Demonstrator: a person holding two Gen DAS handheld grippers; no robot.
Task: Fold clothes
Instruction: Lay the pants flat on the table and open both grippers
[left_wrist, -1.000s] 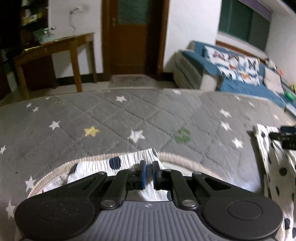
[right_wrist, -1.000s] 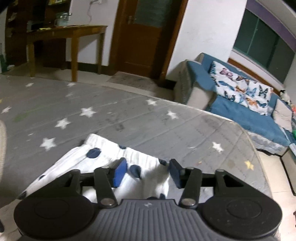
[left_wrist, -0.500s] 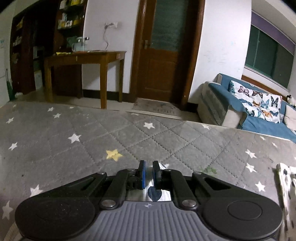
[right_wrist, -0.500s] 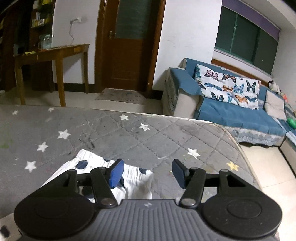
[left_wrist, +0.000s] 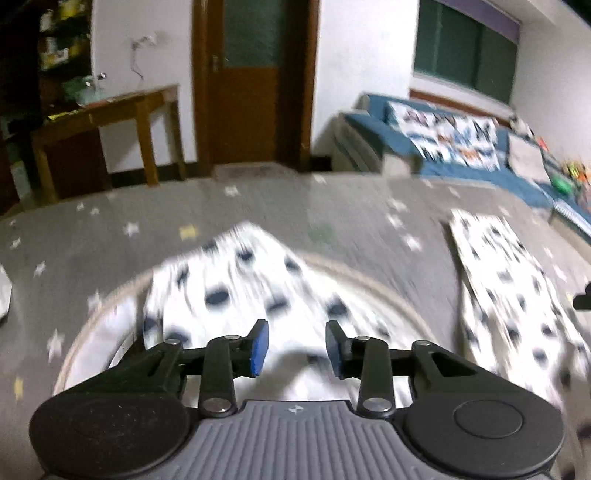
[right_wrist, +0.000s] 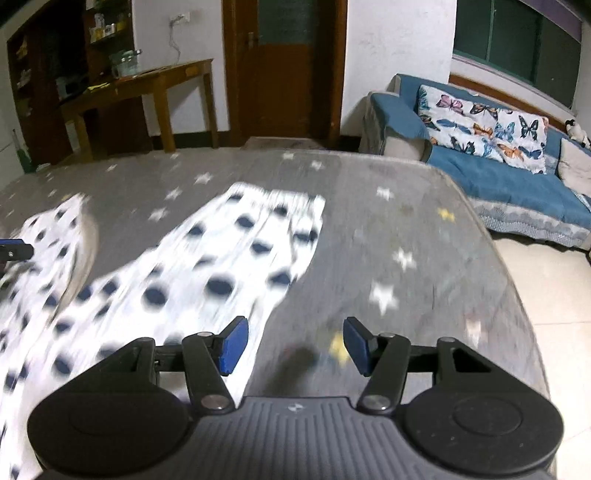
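left gripper (left_wrist: 294, 345) opening, garment (left_wrist: 236, 291) released | right gripper (right_wrist: 293, 345) still unclenched, empty

Dim indoor light, motion blur (foreground), fisheye bending

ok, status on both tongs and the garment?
Left tongs opening, nothing gripped. Right tongs open, empty. Polka-dot garment lying on grey star quilt. Nothing in the way.

Left tongs (left_wrist: 294, 349) opening (pads empty), right tongs (right_wrist: 291, 345) spread wide.
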